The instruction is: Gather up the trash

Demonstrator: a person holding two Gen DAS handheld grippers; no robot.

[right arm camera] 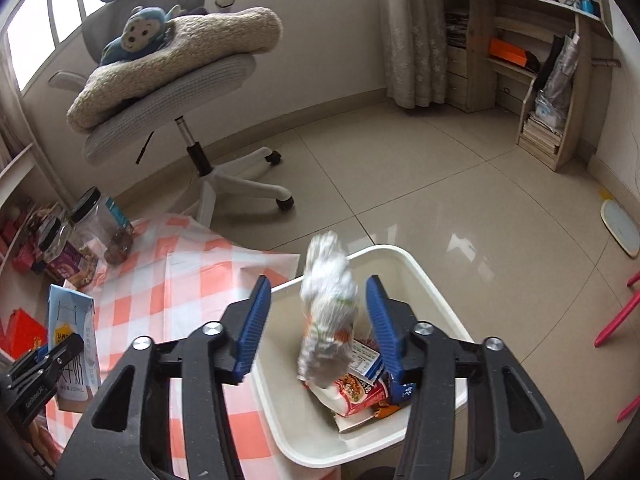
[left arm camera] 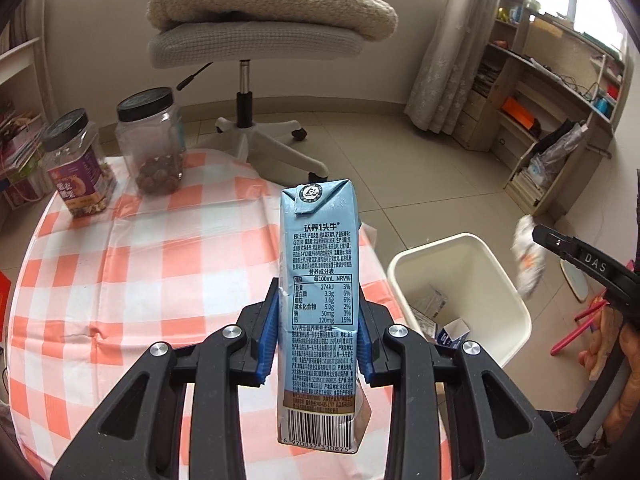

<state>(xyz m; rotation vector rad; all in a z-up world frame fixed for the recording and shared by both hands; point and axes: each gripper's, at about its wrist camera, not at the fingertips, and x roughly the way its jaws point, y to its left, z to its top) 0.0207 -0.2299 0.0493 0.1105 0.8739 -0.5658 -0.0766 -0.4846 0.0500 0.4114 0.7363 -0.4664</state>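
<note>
Right gripper (right arm camera: 316,320) jaws stand apart, crumpled wrapper (right arm camera: 328,312) loose between them above the white bin (right arm camera: 404,258), not pinched. Left gripper (left arm camera: 318,332) clamps the blue milk carton (left arm camera: 318,280) upright over the checked table (left arm camera: 140,260). Risk: the wrapper is light and could clip the rim and land on the floor; the tall carton could pivot in its low grip.

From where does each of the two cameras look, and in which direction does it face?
Left wrist: sits on the left gripper, looking down at its blue milk carton above the checked tablecloth; a hand shows.
Right wrist: sits on the right gripper, looking down into the white plastic bin; its open jaws flank a blurred crumpled wrapper.
Shared: all these things.
</note>
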